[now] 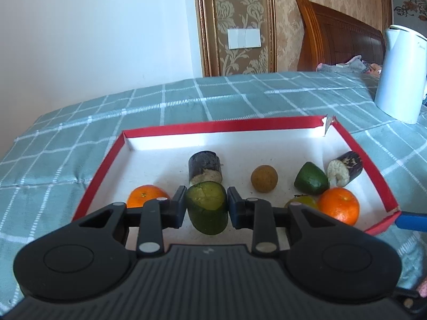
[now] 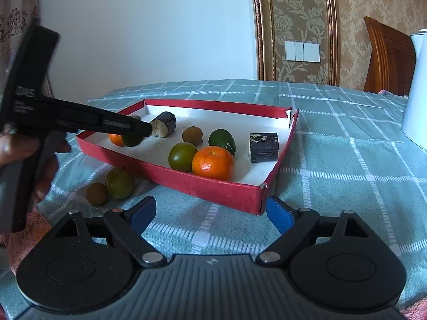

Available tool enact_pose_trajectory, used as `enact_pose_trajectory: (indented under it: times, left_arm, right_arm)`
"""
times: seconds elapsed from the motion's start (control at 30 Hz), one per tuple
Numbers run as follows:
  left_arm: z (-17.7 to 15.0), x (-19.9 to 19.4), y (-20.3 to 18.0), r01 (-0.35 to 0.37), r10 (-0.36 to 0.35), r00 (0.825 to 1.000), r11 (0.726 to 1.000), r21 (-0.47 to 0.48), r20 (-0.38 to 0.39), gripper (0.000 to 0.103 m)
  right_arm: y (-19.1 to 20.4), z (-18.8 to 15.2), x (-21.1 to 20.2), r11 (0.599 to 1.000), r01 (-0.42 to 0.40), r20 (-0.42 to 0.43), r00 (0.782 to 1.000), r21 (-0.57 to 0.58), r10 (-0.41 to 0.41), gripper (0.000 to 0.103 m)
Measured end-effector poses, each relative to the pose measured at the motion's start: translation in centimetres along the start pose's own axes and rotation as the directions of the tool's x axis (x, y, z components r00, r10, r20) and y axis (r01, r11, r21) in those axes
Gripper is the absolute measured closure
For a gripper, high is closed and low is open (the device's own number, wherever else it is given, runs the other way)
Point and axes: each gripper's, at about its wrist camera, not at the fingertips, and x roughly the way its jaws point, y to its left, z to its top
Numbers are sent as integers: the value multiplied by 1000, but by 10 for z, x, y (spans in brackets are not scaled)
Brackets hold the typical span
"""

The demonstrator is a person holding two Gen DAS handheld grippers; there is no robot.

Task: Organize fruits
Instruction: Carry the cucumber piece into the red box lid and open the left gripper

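Clamping a green fruit (image 1: 207,208) between its pads, the left gripper (image 1: 206,206) holds it over the near-left part of the red tray (image 1: 221,126); just left of those jaws sits an orange (image 1: 145,194), just beyond them a dark cut stalk piece (image 1: 205,166); further right lie a brown round fruit (image 1: 264,179), a green half (image 1: 311,179), another stalk piece (image 1: 345,169) and a second orange (image 1: 339,206); the right gripper (image 2: 210,214) hangs with its blue pads wide apart and nothing between them, just short of the tray's near corner; left of it, on the checked cloth (image 2: 347,160), rest a green fruit (image 2: 119,183) and a small brown one (image 2: 96,193).
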Motion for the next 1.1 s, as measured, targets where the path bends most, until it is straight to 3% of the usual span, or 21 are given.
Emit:
enact_pose_trajectory:
  times: [0.23,0.67,0.77,1.0,1.1]
  left_arm:
    - [-3,19,4,0,-1,999,1000,-26,-49,74]
    - [-5,16,6,-12,11,999,999,-32,-46,66]
    - [-3,7,6,-10,9,1000,999,-34,-29,60]
    - [-4,-24,-1,-51,51,998,999,9,41,33]
    - [-8,-43,4,-52,52,996,999,-10,73,28]
  right_arm:
    - [0,0,2,1000,-2,-12,1000,3,2,13]
    - [-4,0,7,1000,-10,-41,999,29,11,13]
    - [-5,0,8,999,-12,-48,999,35,14,13]
    - [-5,0,9,999,-17,-58,998,39,19,12]
    - [-5,-1,9,999,-19,-59,998,38,21,11]
